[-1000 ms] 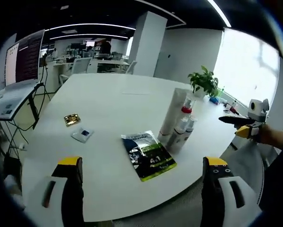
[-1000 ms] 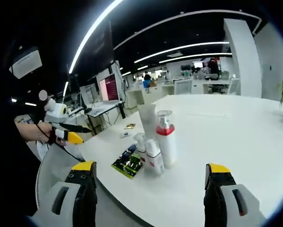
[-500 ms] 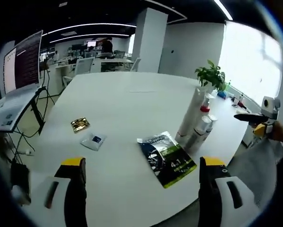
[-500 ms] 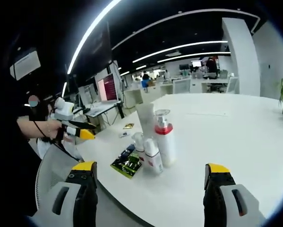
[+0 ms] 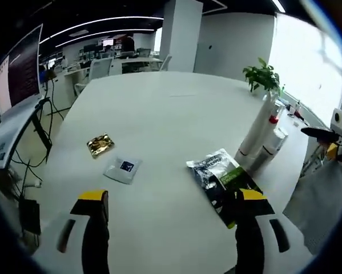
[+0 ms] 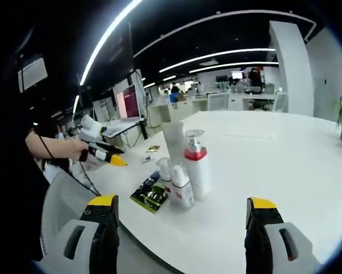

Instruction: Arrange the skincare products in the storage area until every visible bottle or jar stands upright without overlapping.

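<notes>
A cluster of skincare items stands upright near the table's edge: a tall white tube [image 6: 173, 141], a white pump bottle with a red collar [image 6: 197, 166] and two small white bottles [image 6: 180, 186]. In the left gripper view the same cluster [image 5: 261, 136] sits at the right. A dark green pouch [image 5: 224, 182] lies flat beside it, also seen as the pouch [image 6: 150, 196]. My left gripper [image 5: 172, 201] is open above the table with nothing between its jaws. My right gripper [image 6: 179, 208] is open too, short of the bottles. A hand holds the left gripper [image 6: 105, 154] left of the cluster.
A gold packet [image 5: 100, 144] and a white sachet with a blue square [image 5: 123, 169] lie on the white round table [image 5: 159, 114]. A potted plant [image 5: 264, 77] stands at the far edge. Office desks, chairs and monitors fill the background. The right gripper [image 5: 332, 135] shows beyond the table's right edge.
The left gripper has moved in over the table, so its view has shifted and the bottles sit further right in it. The products have not moved. The right gripper is nearly still.
</notes>
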